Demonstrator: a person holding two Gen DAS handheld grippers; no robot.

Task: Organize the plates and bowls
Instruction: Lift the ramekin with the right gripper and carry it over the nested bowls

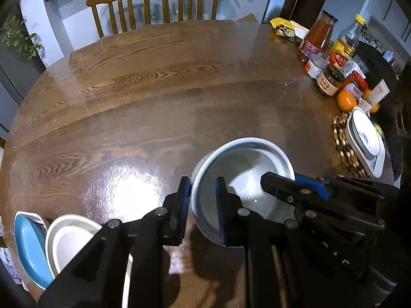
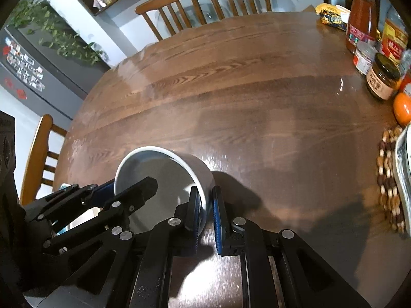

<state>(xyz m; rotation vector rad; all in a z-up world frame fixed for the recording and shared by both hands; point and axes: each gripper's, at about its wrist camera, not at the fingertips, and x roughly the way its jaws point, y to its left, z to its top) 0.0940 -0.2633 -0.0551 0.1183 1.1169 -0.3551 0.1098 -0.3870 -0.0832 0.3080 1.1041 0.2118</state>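
A white bowl (image 1: 246,177) (image 2: 164,177) sits near the front of the wooden table (image 1: 154,102), gripped from both sides. My left gripper (image 1: 204,197) is shut on its left rim, one finger inside and one outside. My right gripper (image 2: 206,208) is shut on its right rim the same way; it also shows in the left wrist view (image 1: 295,187). The left gripper also shows in the right wrist view (image 2: 128,192). At the table's front left, a white plate (image 1: 69,241) lies in a blue plate (image 1: 28,246). A white plate (image 1: 364,141) lies at the right on a beaded mat.
Bottles and jars (image 1: 331,51) and an orange (image 1: 346,101) stand along the right edge, with a beaded trivet (image 2: 388,184) there too. A snack packet (image 1: 287,32) lies at the far right. Two wooden chairs (image 1: 154,2) stand behind the table, another chair (image 2: 38,159) at the left.
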